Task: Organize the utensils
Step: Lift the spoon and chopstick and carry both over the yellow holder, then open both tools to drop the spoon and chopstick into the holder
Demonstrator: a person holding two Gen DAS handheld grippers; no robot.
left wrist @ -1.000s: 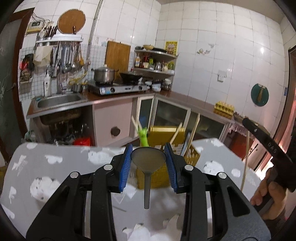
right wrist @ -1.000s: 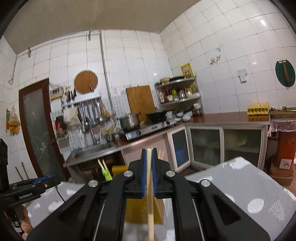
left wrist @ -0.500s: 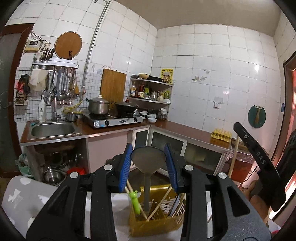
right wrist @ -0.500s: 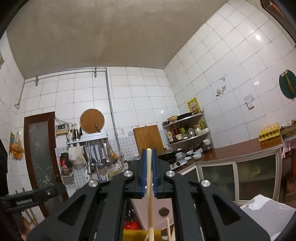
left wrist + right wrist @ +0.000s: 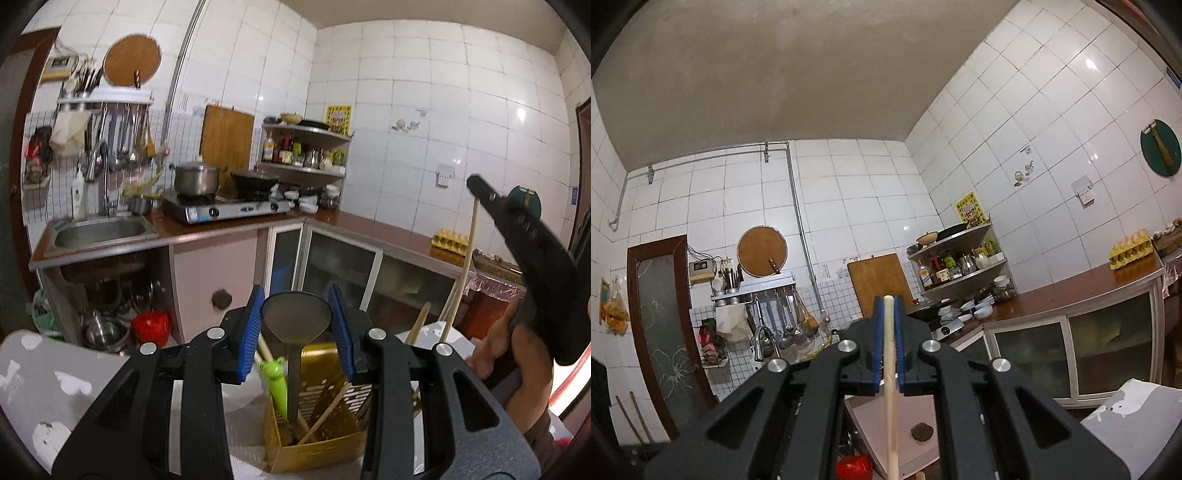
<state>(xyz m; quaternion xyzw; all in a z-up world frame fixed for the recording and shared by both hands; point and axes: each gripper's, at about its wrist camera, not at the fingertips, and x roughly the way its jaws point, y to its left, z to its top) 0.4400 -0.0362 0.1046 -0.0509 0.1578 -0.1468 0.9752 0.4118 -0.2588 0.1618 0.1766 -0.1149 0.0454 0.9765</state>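
Tiled kitchen, patterned table (image 5: pixel 66 387); yellow basket (image 5: pixel 325 443) near its far edge.
Left gripper (image 5: pixel 295 332) clamps the ladle (image 5: pixel 295 317), handle down in the basket. Right gripper (image 5: pixel 888 347) pinches a chopstick (image 5: pixel 891 406), high, right of the basket. Risk: crowded basket, chopstick could snag or tip it off the edge. Little room inside.

Dark grey spoon (image 5: pixel 295 325): bowl uppermost, handle running straight down into the yellow slotted utensil basket (image 5: pixel 321 448). Basket also holds a green frog-topped utensil (image 5: pixel 276 384), tilted left, and several wooden sticks leaning right. Pale wooden chopstick (image 5: pixel 890 369): near vertical, tip up; seen right of the basket in the left view.
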